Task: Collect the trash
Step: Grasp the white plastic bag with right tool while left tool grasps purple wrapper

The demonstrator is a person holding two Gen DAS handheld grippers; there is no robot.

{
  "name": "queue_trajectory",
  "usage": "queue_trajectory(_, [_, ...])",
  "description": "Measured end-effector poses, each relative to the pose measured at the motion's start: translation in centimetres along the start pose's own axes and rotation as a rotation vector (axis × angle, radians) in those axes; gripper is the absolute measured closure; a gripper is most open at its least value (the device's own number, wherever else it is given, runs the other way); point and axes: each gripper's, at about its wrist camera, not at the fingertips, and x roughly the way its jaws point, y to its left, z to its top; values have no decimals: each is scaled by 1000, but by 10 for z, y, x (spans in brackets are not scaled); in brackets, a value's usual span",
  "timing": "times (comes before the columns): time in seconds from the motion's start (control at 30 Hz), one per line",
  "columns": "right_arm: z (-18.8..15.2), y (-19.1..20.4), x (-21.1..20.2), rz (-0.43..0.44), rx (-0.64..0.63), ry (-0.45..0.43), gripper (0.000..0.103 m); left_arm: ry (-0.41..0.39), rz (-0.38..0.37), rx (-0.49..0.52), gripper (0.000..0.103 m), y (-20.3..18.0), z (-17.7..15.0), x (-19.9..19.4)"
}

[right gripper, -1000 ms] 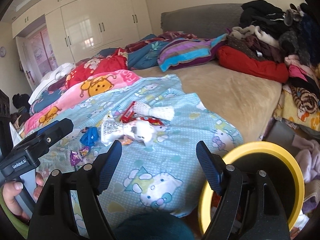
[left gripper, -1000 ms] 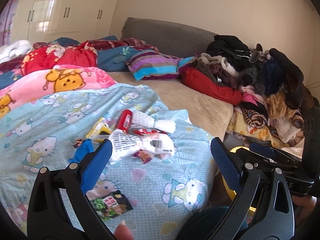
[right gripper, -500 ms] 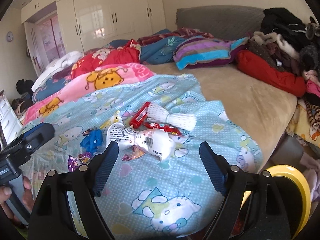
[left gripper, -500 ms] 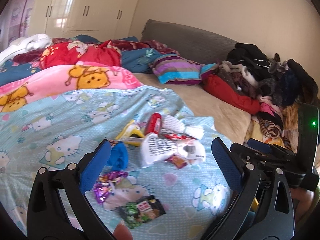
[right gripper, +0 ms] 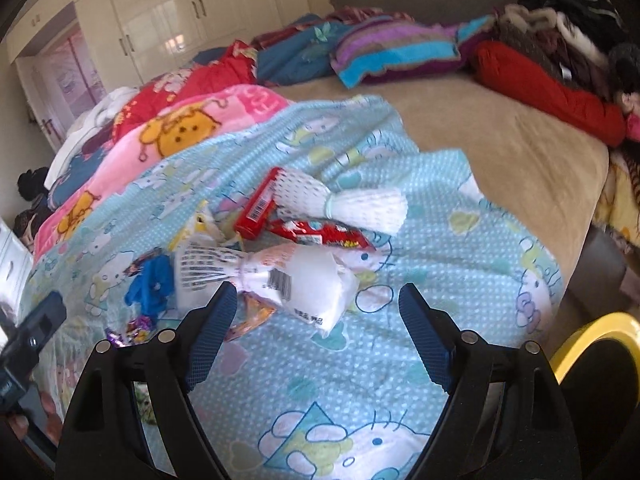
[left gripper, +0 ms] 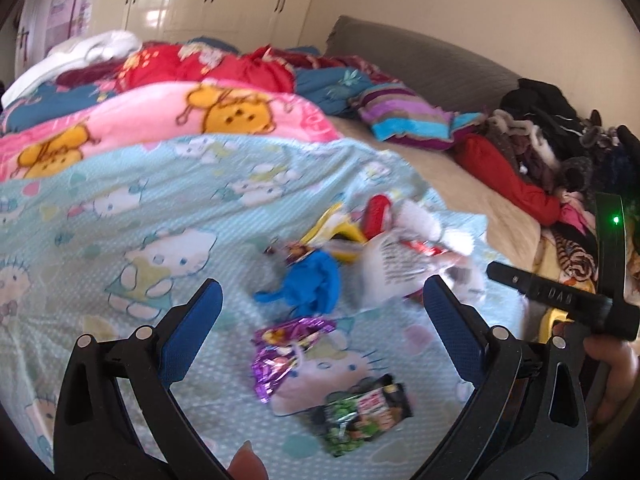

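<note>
Both of your grippers have come lower and closer to the wrapper pile (right gripper: 280, 256) on the blue sheet (right gripper: 460, 280), left gripper (left gripper: 320, 316) and right gripper (right gripper: 316, 320) gaping wide and empty, the right's jaws having just widened, ready for a first pick.

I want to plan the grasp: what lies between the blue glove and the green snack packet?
In the left wrist view, a purple foil wrapper lies between the blue glove and the green snack packet.
</note>
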Motion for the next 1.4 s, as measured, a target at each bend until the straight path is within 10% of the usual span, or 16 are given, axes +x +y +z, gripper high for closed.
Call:
queue_trajectory(0.4, [0, -17, 42, 77, 139, 83, 27, 135, -3, -99, 11, 36, -26, 36])
queue_trajectory(0.73, [-3, -11, 42, 146, 122, 96, 68, 211, -50, -115, 42, 35, -38, 50])
queue_trajectory(1.03, [-7, -5, 4, 125, 102, -15, 72, 218, -55, -78, 85, 31, -38, 45])
queue_trajectory(1.4, [-21, 4, -41, 109, 54, -94, 72, 118, -118, -37, 88, 10, -9, 13])
